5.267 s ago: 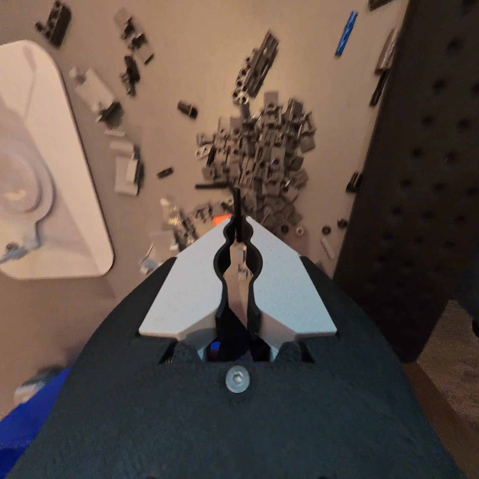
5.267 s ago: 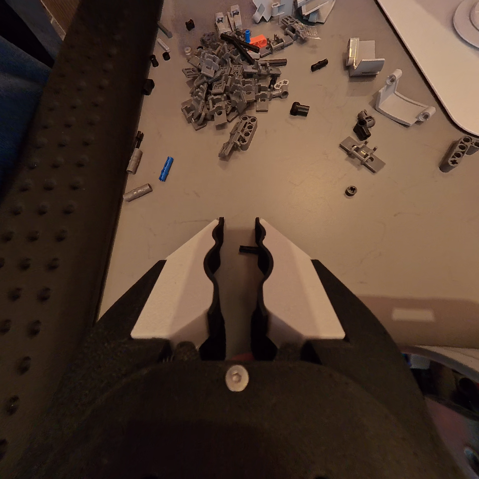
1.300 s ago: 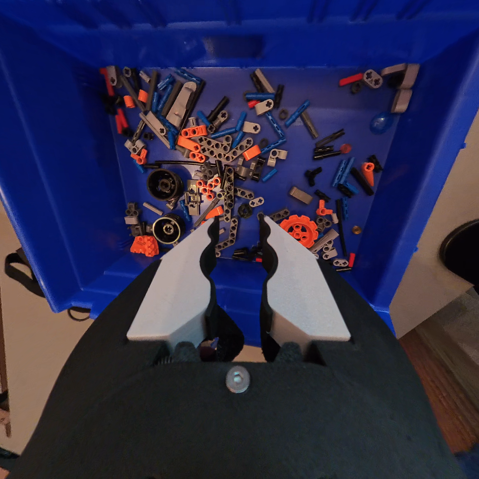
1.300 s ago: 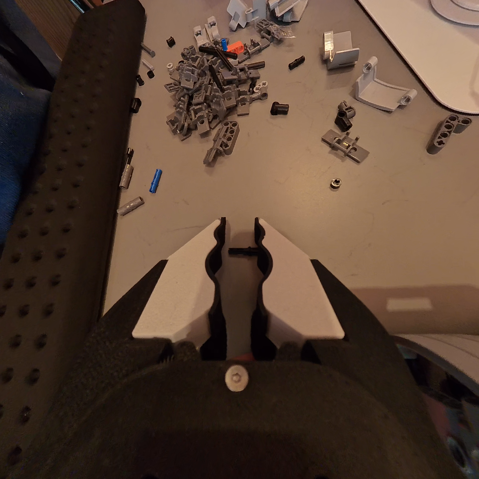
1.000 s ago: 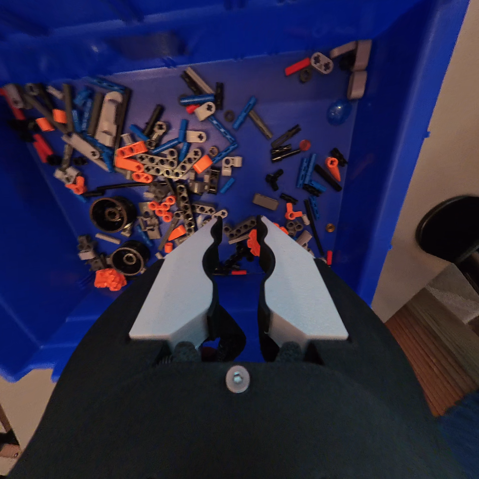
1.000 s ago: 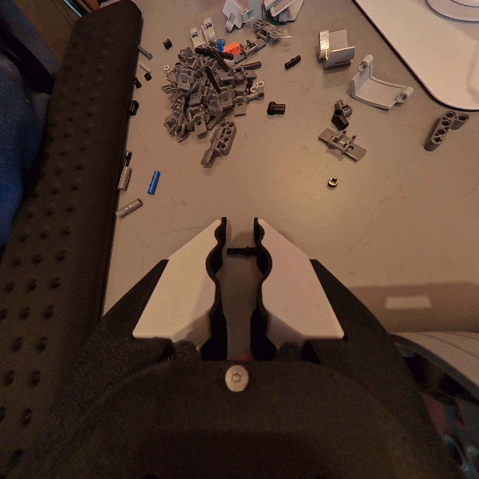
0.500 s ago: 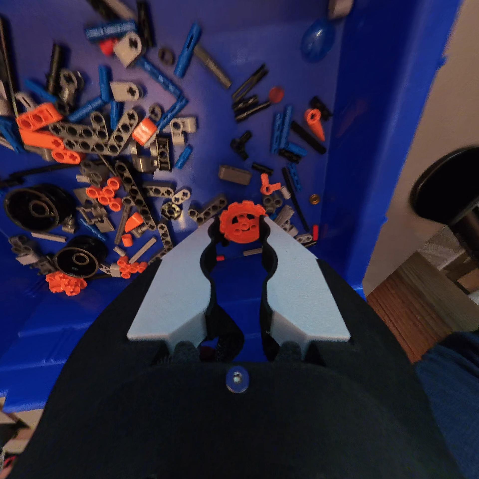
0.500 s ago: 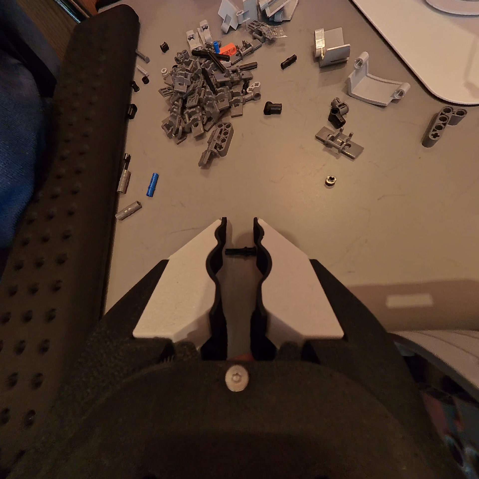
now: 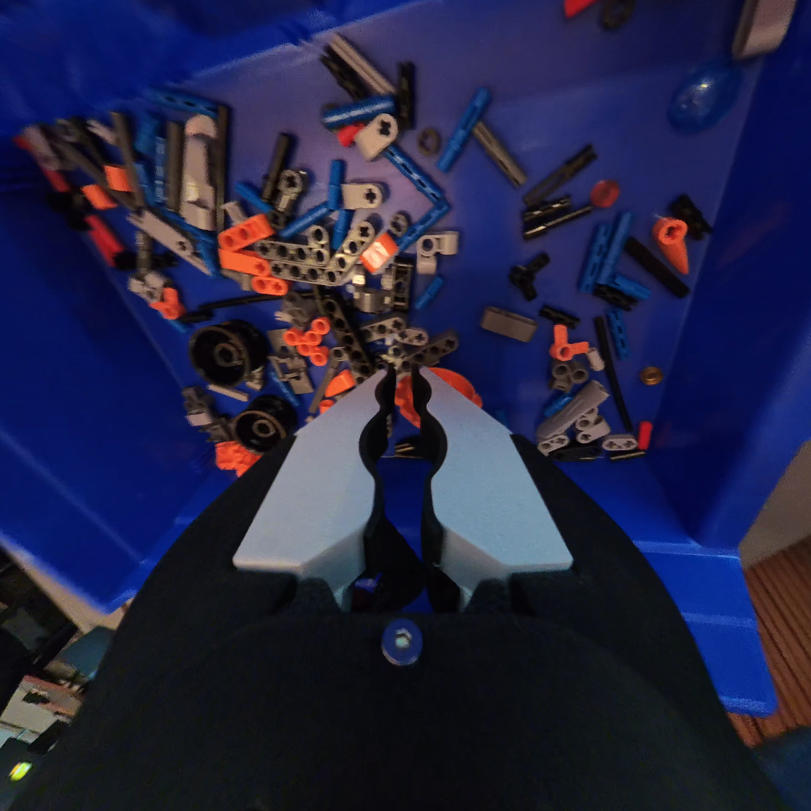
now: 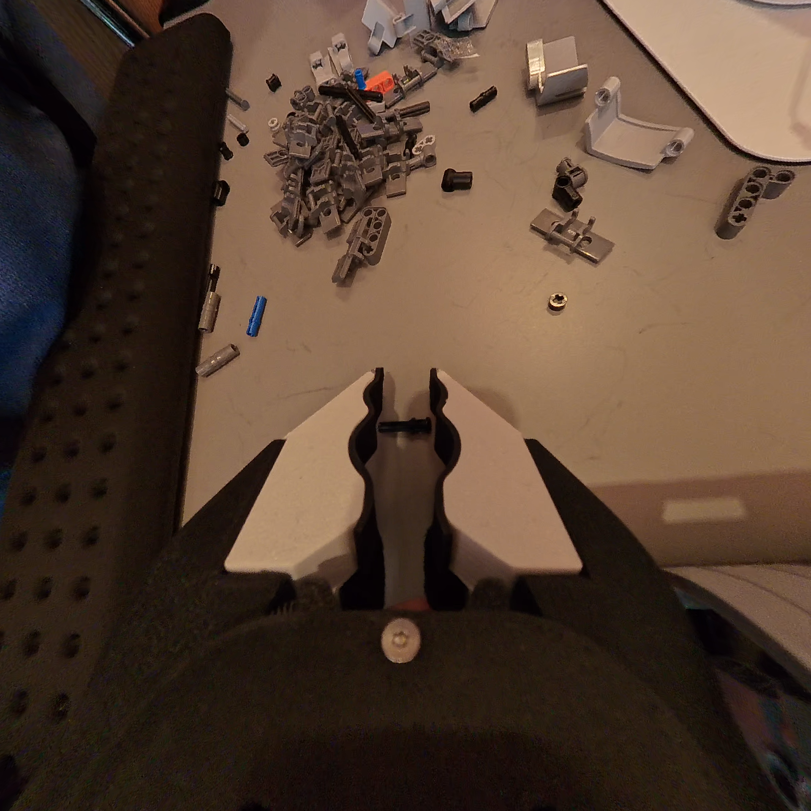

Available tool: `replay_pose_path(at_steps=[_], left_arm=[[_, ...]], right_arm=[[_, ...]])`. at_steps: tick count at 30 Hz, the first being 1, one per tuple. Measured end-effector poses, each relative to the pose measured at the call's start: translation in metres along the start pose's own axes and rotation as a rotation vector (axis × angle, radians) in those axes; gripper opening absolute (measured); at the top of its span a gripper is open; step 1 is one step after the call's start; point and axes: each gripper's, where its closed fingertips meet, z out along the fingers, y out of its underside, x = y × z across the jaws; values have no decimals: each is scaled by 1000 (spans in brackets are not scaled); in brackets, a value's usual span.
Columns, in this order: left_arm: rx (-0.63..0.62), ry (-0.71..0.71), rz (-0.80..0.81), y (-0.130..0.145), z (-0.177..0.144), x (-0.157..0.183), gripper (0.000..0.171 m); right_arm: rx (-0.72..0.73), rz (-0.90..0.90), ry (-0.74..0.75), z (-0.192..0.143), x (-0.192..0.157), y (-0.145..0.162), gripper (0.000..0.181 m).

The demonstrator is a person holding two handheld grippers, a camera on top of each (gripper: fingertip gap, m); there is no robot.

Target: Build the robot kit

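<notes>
The left hand-held gripper (image 9: 403, 373) is lowered into a blue bin (image 9: 755, 307), and its fingers are drawn narrow about an orange gear wheel (image 9: 406, 401). The wheel is seen on edge between the pads, with part of its toothed rim showing to the right of the right finger. Whether it is truly clamped cannot be told, since most of it is hidden. Just beyond the tips lie dark grey beams with holes (image 9: 432, 349); black wheels (image 9: 228, 346) lie to the left, and blue, black and orange pieces are scattered over the bin's floor.

The right hand-held gripper (image 10: 406, 373) is held above a grey surface (image 10: 482, 351), its fingers partly parted. A small black pin (image 10: 406, 425) is lodged crosswise between the pads. A pile of grey pieces (image 10: 338, 166) lies farther ahead, and a black perforated panel (image 10: 109, 307) stands at the left.
</notes>
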Motion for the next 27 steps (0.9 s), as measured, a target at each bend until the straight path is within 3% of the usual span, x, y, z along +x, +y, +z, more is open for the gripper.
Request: replay_pose_path(at_steps=[5,14,18,21,24,27], left_arm=[[85,-98,-26,-7,-17,-20,9],[169,-229,-145,10,-41,-56,18],[157,-223,-187,20,-36,-64,19],[125,-170,-195,26,-22,-62,35],[101,-163,-198,29,-11,-65,35],[144,-153,-200,18,-9,-70,37]], right_arm=[[3,4,-5,0,0,0,19],[12,11,-14,-1,-1,-1,19],[10,10,-14,-1,-1,-1,19],[11,9,-14,-1,-1,-1,20],[12,6,-13,-1,-1,-1,20],[14,8,-16,-1,-1,-1,20]])
